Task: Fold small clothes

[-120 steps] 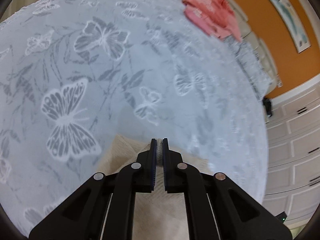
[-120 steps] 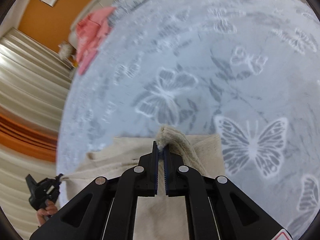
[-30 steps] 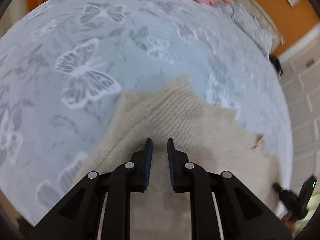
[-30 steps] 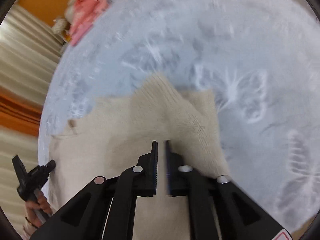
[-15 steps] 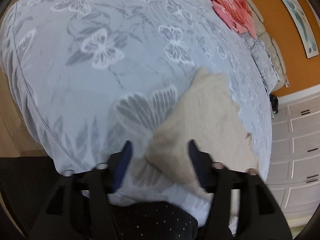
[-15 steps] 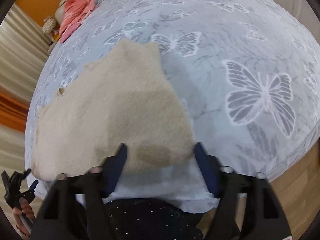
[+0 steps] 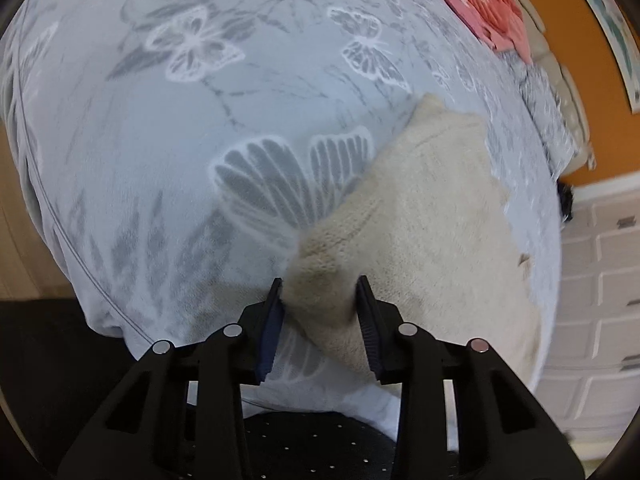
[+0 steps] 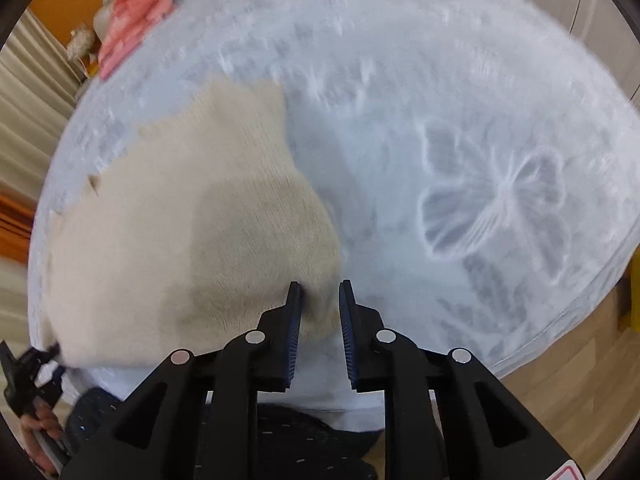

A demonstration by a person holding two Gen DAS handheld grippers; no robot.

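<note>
On the butterfly-print bedspread (image 7: 168, 152), near its front edge, lies the beige knit sweater (image 7: 432, 216), spread flat. Left gripper (image 7: 320, 294): jaws wide apart, straddling a sweater corner, not clamped. Right gripper (image 8: 320, 294): jaws apart, sweater edge between them, unclamped. Pink garment (image 7: 486, 4) at far edge.

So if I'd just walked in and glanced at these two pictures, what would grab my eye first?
Probably the cream knitted garment lying flat on the pale butterfly-print bedspread, near its front edge. Next, the black left gripper and right gripper, each open with a near corner of that garment between its jaws. Far off, a pink garment lies at the bed's head end.
</note>
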